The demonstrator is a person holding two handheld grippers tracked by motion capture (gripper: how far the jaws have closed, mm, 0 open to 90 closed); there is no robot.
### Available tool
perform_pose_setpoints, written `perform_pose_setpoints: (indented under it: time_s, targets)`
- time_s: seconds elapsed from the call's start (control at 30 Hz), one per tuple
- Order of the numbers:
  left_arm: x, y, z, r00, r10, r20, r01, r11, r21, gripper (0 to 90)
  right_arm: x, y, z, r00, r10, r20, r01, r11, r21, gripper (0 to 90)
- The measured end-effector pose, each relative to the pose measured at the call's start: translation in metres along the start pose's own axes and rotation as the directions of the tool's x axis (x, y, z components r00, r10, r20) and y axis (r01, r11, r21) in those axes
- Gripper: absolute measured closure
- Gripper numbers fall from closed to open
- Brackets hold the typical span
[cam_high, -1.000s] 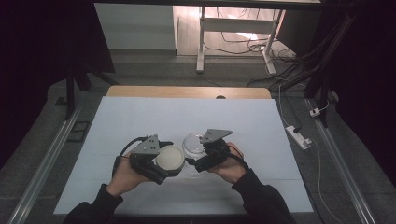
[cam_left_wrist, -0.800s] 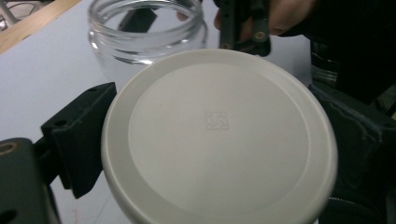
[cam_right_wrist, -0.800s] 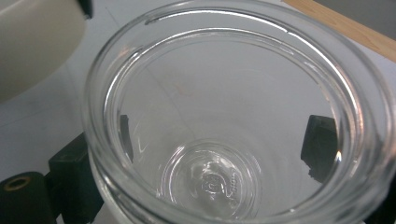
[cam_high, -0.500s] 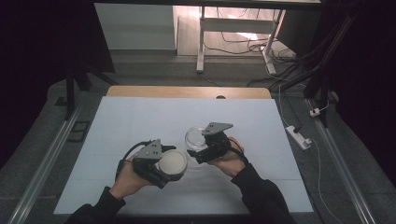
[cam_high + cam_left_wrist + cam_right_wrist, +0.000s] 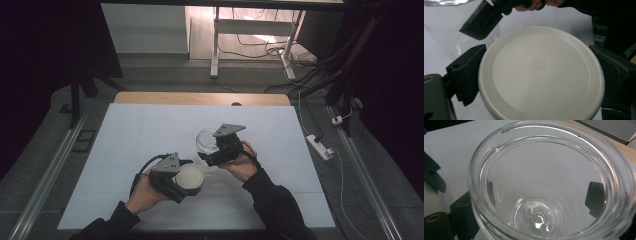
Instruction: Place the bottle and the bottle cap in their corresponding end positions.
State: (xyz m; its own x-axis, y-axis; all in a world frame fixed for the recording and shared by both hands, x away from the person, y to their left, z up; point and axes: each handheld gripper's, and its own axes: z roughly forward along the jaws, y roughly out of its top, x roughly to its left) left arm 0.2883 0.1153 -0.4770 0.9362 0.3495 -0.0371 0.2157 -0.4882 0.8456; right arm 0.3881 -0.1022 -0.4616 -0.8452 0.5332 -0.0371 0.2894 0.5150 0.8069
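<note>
My left gripper [image 5: 187, 181] is shut on a round white lid [image 5: 190, 178], near the table's front middle. The lid [image 5: 541, 72] sits flat between the two black jaws, its top facing the camera. A little farther back and to the right, my right gripper [image 5: 209, 149] is shut on a clear glass jar [image 5: 205, 139]. The jar [image 5: 539, 216] is empty and its open mouth faces the right gripper's camera; a black finger [image 5: 595, 200] shows through the glass. Lid and jar are apart. The right gripper's jaw tip [image 5: 485, 18] shows beyond the lid.
A white sheet [image 5: 145, 130] covers the table, with a bare wooden strip [image 5: 200, 98] along the far edge. A white power strip [image 5: 318, 146] lies on the floor to the right. Table legs and cables stand beyond the far edge.
Lid and jar were close together; now the left gripper has drawn the lid toward the person, while the right gripper has carried the jar farther back.
</note>
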Motion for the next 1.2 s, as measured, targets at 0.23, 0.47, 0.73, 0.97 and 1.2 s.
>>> perform_pose_setpoints:
  time_s: [0.23, 0.47, 0.73, 0.97, 1.2]
  targets:
    - [0.002, -0.004, 0.013, 0.9999, -0.001, -0.014, 0.001, 1.0, 0.005, 7.4, -0.006, 0.003, 0.008, 0.9999, 0.009, 0.014, -0.009, 1.0, 0.002, 6.3]
    - [0.006, -0.006, 0.026, 1.0, -0.01, 0.001, 0.01, 0.9999, 0.01, 7.4, -0.016, 0.006, 0.017, 0.9988, 0.024, 0.042, -0.024, 1.0, 0.005, 6.3]
    - [0.006, -0.007, 0.043, 0.9999, 0.013, -0.004, -0.013, 0.9991, 0.039, 7.4, -0.026, 0.009, 0.029, 0.9975, 0.034, 0.061, -0.034, 0.999, 0.01, 6.3]
    - [0.011, -0.01, 0.054, 0.9997, 0.021, -0.011, -0.02, 0.9977, 0.064, 7.4, -0.034, 0.01, 0.039, 0.9965, 0.036, 0.075, -0.038, 0.999, 0.018, 6.3]
    - [0.016, -0.011, 0.064, 0.9997, 0.002, -0.023, 0.0, 0.9962, 0.087, 7.4, -0.038, 0.01, 0.05, 0.9961, 0.032, 0.082, -0.035, 0.999, 0.031, 6.3]
